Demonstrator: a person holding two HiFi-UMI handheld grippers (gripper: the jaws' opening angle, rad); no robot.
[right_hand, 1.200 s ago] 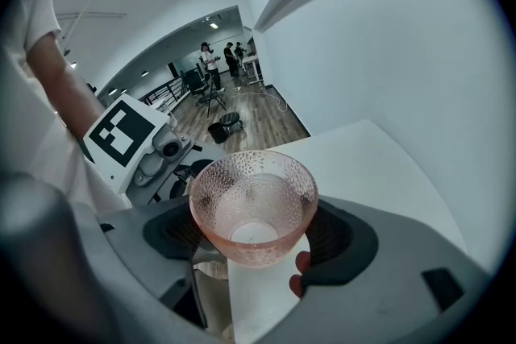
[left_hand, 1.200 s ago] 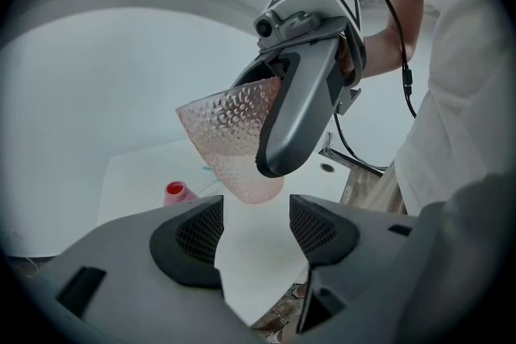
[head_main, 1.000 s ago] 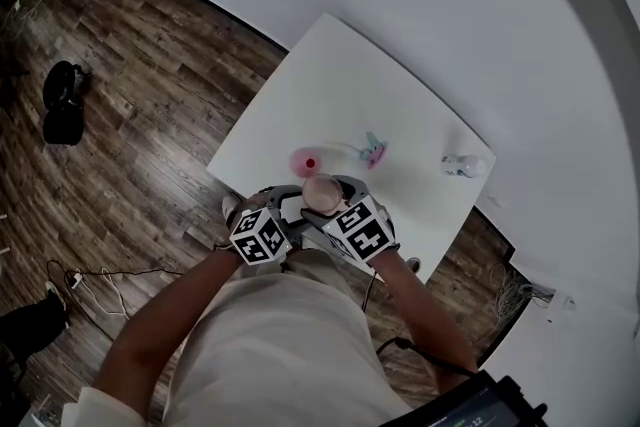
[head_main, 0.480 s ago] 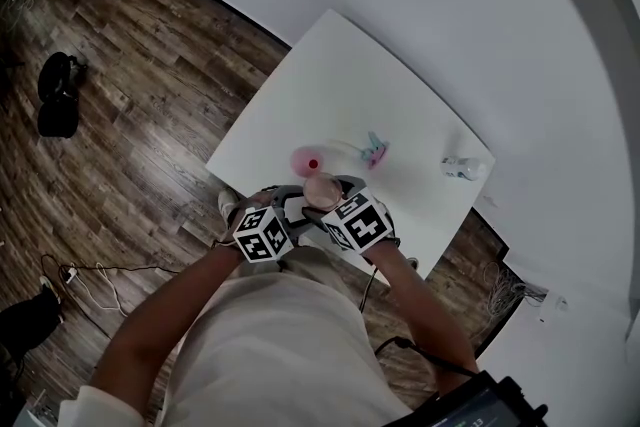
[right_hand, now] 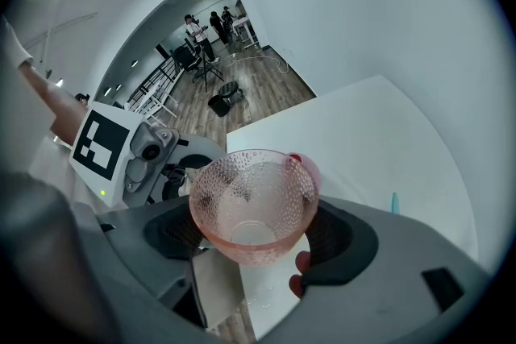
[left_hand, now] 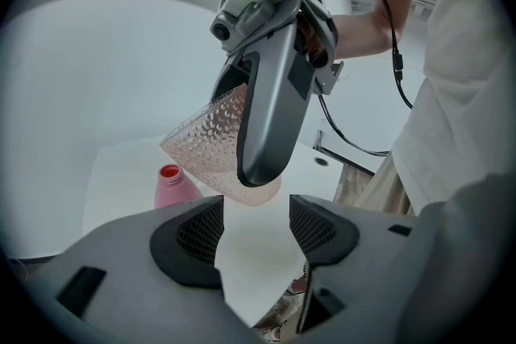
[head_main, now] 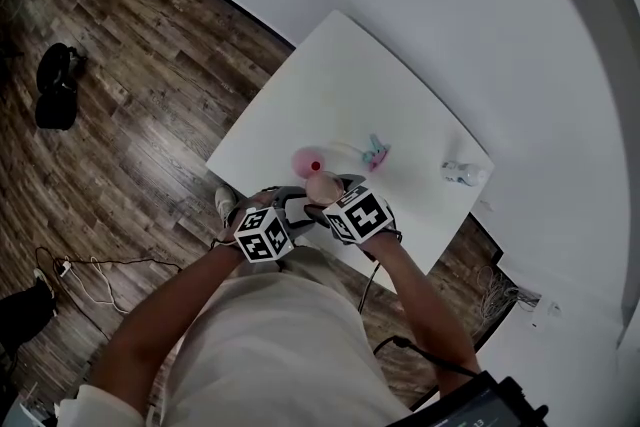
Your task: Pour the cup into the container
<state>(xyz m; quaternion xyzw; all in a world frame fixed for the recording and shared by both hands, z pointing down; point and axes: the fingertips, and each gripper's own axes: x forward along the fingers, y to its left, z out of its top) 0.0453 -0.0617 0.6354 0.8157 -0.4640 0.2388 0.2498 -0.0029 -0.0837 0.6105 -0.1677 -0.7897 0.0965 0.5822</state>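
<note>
My R tongs (right_hand: pixel 251 236) are clamped on the dimpled pink cup (right_hand: pixel 252 205), 1 jaw on each side of its lower wall. In the left gripper view the cup (left_hand: pixel 205 149) is tipped, mouth down toward frame left, above and just right of the pink bottle (left_hand: pixel 176 188). That's the container. It stands upright on the table (head_main: pixel 370 85), centre of the head view, near the table's lower edge. My L tongs (left_hand: pixel 256 234) are spread w/ nothing btw the jaws.

Risks, as I judge them:
- Bottle mouth is narrow and cup rim is wide, so a stream can miss and run over the tabletop.
- Rim isn't over the mouth yet, so tipping more before lining up = spill.
- Nothing steadies the bottle. A knock from the cup or an R jaw could topple it, and it's close enough to the near edge to reach the floor (head_main: pixel 150 95).
- I can't tell how much is in the cup, so flow is hard to predict.

Room: upper part of the table is bare. A teal item (head_main: pixel 375 151) lies near, right of the bottle. A clear item (head_main: pixel 462 170) sits well apart by the right corner. L tongs hang at the near edge beside the R ones, free to come in from frame left and brace the bottle.
</note>
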